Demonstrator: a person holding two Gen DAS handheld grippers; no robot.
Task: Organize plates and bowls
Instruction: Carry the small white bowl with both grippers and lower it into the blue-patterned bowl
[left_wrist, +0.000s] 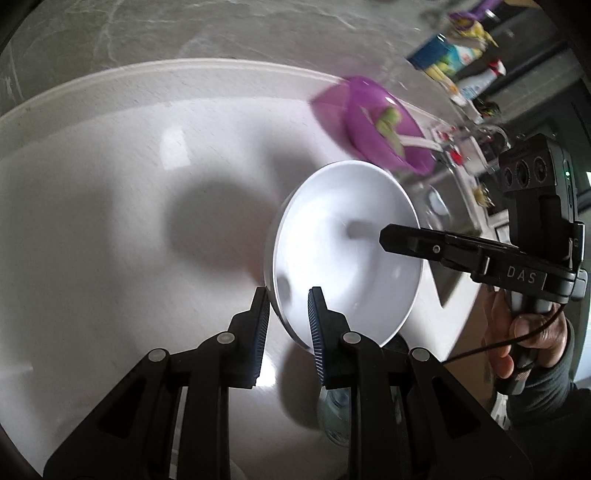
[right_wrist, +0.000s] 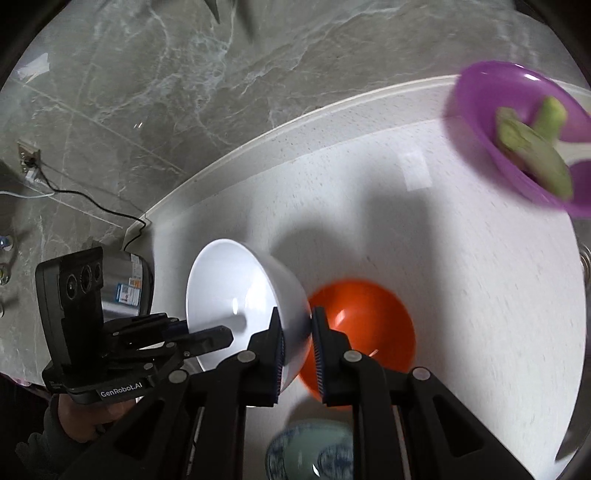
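Observation:
A white bowl (left_wrist: 343, 251) is held tilted above the white counter, gripped from both sides. My left gripper (left_wrist: 288, 295) is shut on its near rim; it shows in the right wrist view (right_wrist: 218, 338) at the bowl's left. My right gripper (right_wrist: 297, 325) is shut on the bowl's (right_wrist: 236, 291) other wall; in the left wrist view its finger (left_wrist: 406, 240) reaches into the bowl. An orange bowl (right_wrist: 365, 325) sits just below and right. A blue-patterned bowl (right_wrist: 310, 454) lies beneath my right gripper.
A purple bowl (right_wrist: 517, 136) holding green food and a white utensil stands at the far right of the counter (right_wrist: 369, 192); it also shows in the left wrist view (left_wrist: 384, 125). Bottles and packets (left_wrist: 454, 59) stand beyond it. A grey marble floor lies past the counter edge.

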